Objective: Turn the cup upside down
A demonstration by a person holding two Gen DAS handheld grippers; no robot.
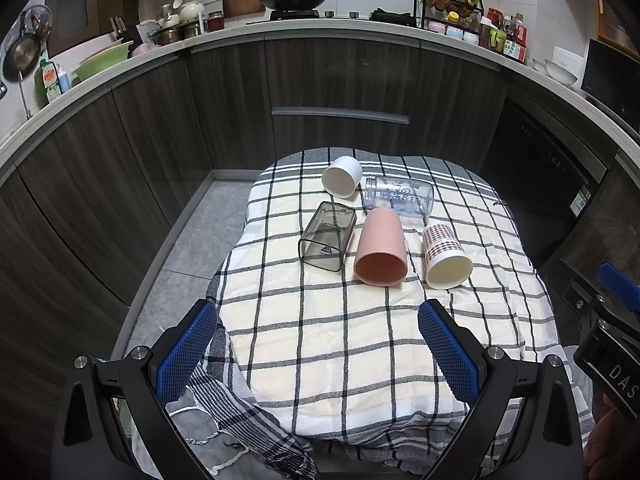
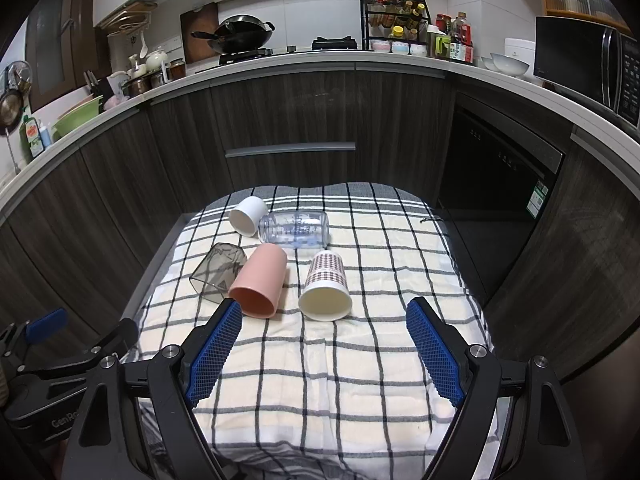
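Both tools stand idle above the near edge of the checked cloth (image 1: 360,360): the left gripper (image 1: 316,344) has its jaws spread wide with nothing between them, and the right gripper (image 2: 324,344) is likewise agape and empty. Five vessels lie on their sides on the cloth. Seen from the right wrist, the patterned cup (image 2: 325,286) lies at 12 o'clock, mouth toward the camera, nearest the tool; the pink cup (image 2: 260,283) is at 11 o'clock, touching the smoky square cup (image 2: 218,271) on its left; the white cup (image 2: 248,215) and clear bottle (image 2: 294,229) lie farther back, touching each other. No cup is inverted yet, so the task appears not begun. Judgement: the patterned cup is the easiest candidate, standing apart from its neighbours. Recommend closing the pads (image 2: 214,354) across its wall near mid-length, lifting clear, then rotating mouth-down before setting it on flat cloth. Gripping near the rim risks a slip.
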